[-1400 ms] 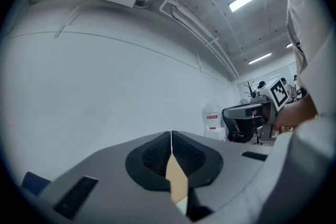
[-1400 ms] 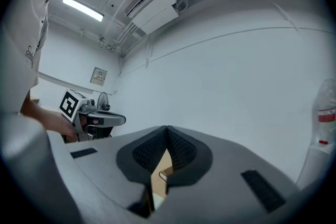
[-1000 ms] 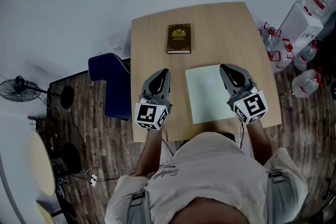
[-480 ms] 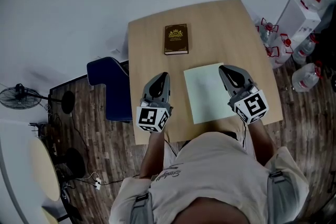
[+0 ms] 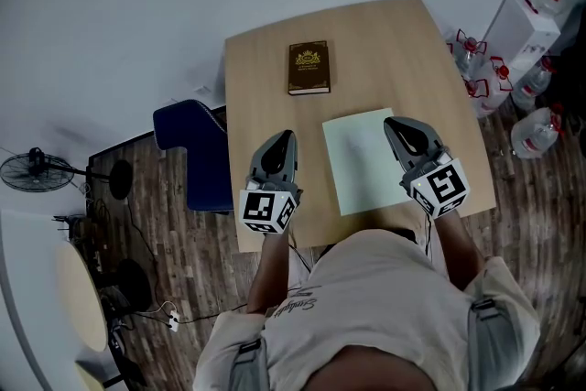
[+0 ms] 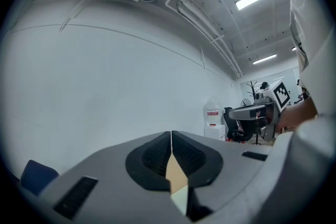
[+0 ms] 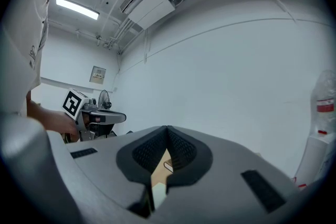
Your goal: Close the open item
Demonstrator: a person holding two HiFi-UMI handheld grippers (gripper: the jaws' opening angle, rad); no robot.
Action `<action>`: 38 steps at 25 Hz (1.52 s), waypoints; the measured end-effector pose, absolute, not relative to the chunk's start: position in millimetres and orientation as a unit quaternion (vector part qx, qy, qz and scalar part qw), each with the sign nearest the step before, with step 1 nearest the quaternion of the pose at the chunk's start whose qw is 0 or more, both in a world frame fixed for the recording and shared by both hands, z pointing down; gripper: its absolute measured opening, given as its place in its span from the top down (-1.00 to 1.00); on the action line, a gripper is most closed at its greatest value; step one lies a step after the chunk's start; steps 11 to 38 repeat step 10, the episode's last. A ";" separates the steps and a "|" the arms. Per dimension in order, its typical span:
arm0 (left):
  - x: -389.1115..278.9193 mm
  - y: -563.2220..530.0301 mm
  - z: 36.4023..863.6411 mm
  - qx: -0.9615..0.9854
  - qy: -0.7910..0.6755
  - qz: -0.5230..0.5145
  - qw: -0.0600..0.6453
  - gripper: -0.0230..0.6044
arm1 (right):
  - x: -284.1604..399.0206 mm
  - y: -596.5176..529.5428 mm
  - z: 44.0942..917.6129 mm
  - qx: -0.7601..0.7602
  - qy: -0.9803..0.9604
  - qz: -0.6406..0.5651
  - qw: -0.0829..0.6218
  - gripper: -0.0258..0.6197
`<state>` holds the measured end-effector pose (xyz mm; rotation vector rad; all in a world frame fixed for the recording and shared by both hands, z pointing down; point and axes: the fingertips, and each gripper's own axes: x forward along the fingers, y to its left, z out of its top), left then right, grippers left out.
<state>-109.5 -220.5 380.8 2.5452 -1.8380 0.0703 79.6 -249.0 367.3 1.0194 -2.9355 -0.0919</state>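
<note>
Barely any change vs 1 s ago, both grippers still hover. L gripper [image 5: 286,135] left of pale green sheet [image 5: 369,162], jaws shut, empty. Sheet lies flat on table [image 5: 256,78]. R gripper [image 5: 396,122] over sheet's right edge, shut, empty. Prob light, floppy; pinch a free edge.

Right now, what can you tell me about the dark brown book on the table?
The dark brown book is closed and lies flat on the wooden table, on the half far from the person. Its upturned cover looks hard and carries a gold emblem with lettering too small to read. Its edges run roughly square with the table's. Only the table touches it; the left gripper and right gripper are well short of it.
</note>
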 end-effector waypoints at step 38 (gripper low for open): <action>-99.4 -224.6 388.1 0.820 -0.572 0.028 0.006 0.87 | 88.2 -250.4 372.0 0.340 -0.940 -0.025 0.019 0.95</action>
